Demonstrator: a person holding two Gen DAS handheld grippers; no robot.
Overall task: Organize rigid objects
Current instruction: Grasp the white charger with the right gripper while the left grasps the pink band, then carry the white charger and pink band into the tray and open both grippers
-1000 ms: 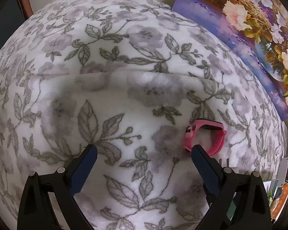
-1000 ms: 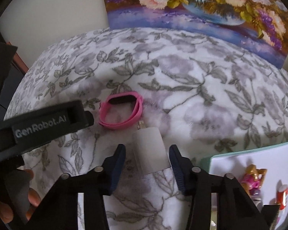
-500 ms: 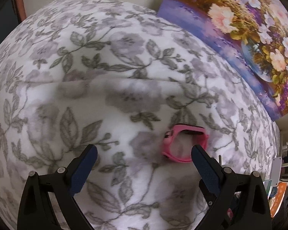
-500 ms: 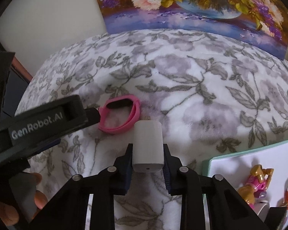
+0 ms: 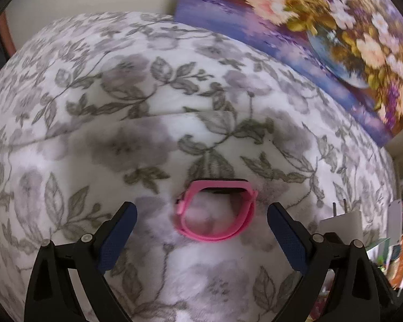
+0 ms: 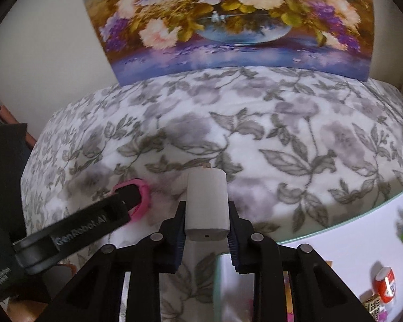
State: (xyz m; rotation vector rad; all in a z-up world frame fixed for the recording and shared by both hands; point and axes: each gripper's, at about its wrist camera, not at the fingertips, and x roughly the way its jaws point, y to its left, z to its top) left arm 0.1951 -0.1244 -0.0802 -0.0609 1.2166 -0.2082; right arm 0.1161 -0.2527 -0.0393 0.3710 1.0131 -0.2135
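Note:
A pink watch band point(image 5: 216, 212) lies on the floral blanket point(image 5: 121, 123). My left gripper point(image 5: 201, 216) is open, its blue-padded fingers on either side of the band and not touching it. My right gripper point(image 6: 205, 220) is shut on a white charger block point(image 6: 206, 204) and holds it above the blanket, plug end forward. In the right wrist view the left gripper's finger point(image 6: 94, 220) covers most of the pink band point(image 6: 143, 197). The charger also shows at the right edge of the left wrist view point(image 5: 341, 222).
A flower painting point(image 6: 228, 21) leans on the wall behind the blanket. A white tray with a green rim point(image 6: 362, 214) at the right holds small toys and a red-and-white can point(image 6: 385, 284). Cluttered shelves point(image 5: 400, 230) stand at far right.
My left gripper moved right and forward, so the pink band now lies between its open fingers. My right gripper closed on the white charger and lifted it back off the blanket.

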